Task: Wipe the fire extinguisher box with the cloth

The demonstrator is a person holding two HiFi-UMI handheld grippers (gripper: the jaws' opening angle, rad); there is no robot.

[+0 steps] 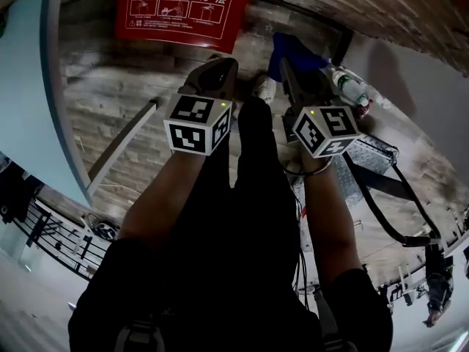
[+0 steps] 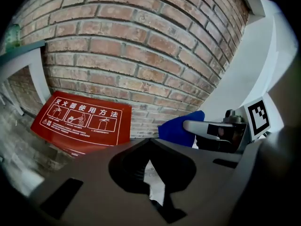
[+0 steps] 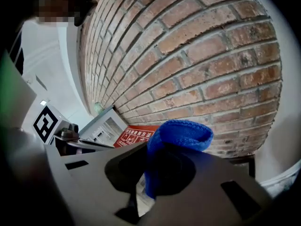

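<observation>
The red fire extinguisher box [image 1: 183, 9] with white print lies flat against the foot of the brick wall, beyond both grippers. It also shows in the left gripper view as the red box [image 2: 82, 121], and small in the right gripper view as the red box [image 3: 136, 135]. My right gripper [image 3: 160, 149] is shut on a folded blue cloth [image 3: 178, 135], which sticks up past the jaws. From the head view the cloth [image 1: 293, 53] hangs right of the box. My left gripper [image 2: 150, 142] is shut with nothing in it, held beside the right gripper [image 1: 289, 68], short of the box.
The brick wall [image 2: 141, 46] fills the background. A white frame [image 1: 51, 86] runs down the left. A clear bottle [image 1: 352, 86], a metal checker plate [image 1: 370, 152] and a black strap [image 1: 381, 215] lie on the right. The person's dark legs [image 1: 242, 218] stand below.
</observation>
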